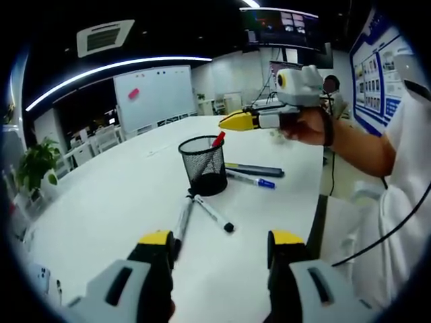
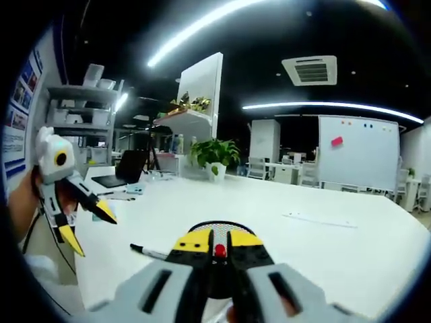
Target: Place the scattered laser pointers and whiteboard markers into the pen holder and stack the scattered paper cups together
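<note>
A black mesh pen holder (image 1: 204, 165) stands mid-table with a red-capped marker (image 1: 218, 139) leaning in it. Two markers (image 1: 214, 213) lie crossed just in front of the holder. A dark laser pointer (image 1: 254, 169) and a blue-capped marker (image 1: 250, 180) lie to its right. My left gripper (image 1: 221, 237) hovers low over the near table, jaws wide apart and empty; it also appears as the left gripper (image 2: 89, 229). My right gripper (image 1: 225, 123), jaws together, hangs just above the red cap without touching it. In the right gripper view, the right gripper (image 2: 219, 243) frames the red cap (image 2: 219, 251) over the holder's rim (image 2: 219, 225).
The white table (image 1: 108, 202) runs far to the left, and its edge (image 1: 316, 215) is close on the right. A person's hand and sleeve (image 1: 350, 145) hold the right gripper. One marker (image 2: 148, 252) lies left of the holder. A laptop (image 2: 124, 171), a plant (image 2: 214, 153) and whiteboards stand farther off.
</note>
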The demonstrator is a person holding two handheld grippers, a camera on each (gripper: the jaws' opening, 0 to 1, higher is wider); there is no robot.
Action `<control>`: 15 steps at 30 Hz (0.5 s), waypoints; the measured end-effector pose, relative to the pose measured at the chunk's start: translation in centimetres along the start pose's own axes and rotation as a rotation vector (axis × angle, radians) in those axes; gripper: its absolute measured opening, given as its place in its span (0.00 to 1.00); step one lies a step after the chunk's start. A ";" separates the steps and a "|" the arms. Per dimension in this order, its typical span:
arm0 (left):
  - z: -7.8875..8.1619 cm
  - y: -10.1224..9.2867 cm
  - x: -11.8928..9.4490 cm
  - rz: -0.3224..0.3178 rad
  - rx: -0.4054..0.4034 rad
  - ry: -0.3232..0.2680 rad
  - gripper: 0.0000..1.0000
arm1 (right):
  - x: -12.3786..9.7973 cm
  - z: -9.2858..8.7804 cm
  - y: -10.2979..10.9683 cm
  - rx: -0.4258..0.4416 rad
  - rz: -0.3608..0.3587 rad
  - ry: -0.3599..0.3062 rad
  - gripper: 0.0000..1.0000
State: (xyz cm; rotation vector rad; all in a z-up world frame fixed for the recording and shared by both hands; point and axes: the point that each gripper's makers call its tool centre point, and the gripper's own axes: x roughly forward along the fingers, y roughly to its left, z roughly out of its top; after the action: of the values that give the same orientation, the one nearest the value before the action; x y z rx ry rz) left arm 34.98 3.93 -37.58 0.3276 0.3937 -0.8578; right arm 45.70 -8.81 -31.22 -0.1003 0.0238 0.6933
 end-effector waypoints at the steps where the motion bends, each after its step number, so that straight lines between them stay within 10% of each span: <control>1: 0.0 0.0 0.0 0.000 0.000 0.000 0.57 | 0.0 0.0 0.0 0.000 0.000 -0.001 0.09; 15: 0.4 -0.2 0.1 -0.003 0.011 -0.002 0.57 | -0.4 0.2 -0.1 -0.015 -0.003 0.002 0.10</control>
State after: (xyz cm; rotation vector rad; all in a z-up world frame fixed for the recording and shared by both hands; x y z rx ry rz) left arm 34.95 3.61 -37.28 0.3361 0.3883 -0.8634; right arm 45.44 -9.14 -30.99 -0.1153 0.0205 0.6908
